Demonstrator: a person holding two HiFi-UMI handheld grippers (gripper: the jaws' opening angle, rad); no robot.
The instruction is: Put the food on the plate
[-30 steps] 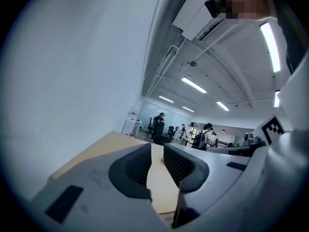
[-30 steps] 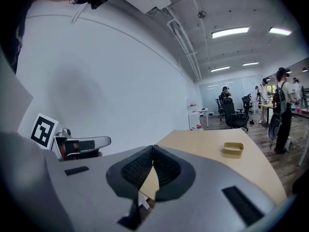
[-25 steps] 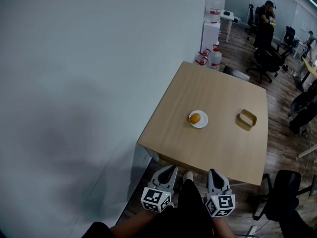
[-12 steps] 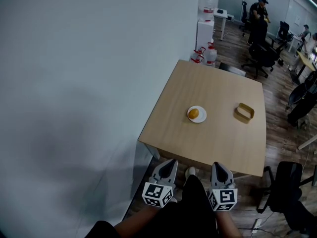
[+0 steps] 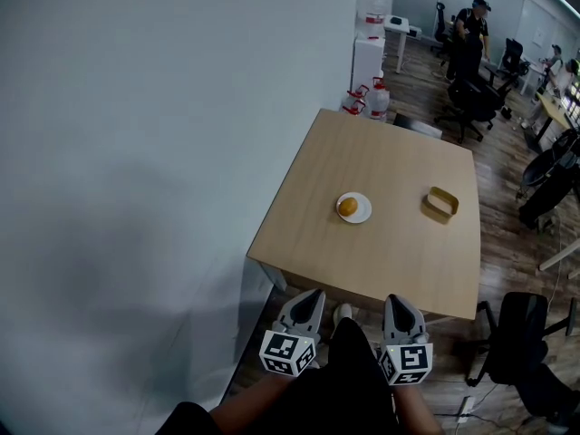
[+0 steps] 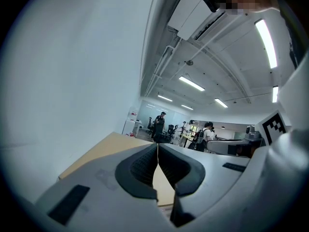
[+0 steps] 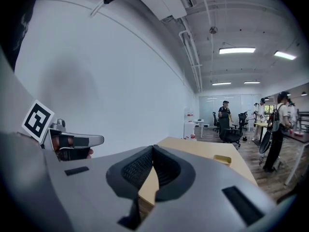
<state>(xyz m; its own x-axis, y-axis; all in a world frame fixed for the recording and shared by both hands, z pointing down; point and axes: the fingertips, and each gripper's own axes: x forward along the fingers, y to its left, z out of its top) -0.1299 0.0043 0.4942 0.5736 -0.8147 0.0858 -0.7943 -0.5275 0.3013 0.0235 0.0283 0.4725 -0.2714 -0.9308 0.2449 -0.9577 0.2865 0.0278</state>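
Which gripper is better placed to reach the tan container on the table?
Right, probably: the tan container lies at the right of the table, nearer the right gripper; the left gripper is farther across. Both are shut and empty.

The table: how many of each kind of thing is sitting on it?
On the table:
white plate: 1
orange food, lying on the plate: 1
tan container: 1
Total: 3
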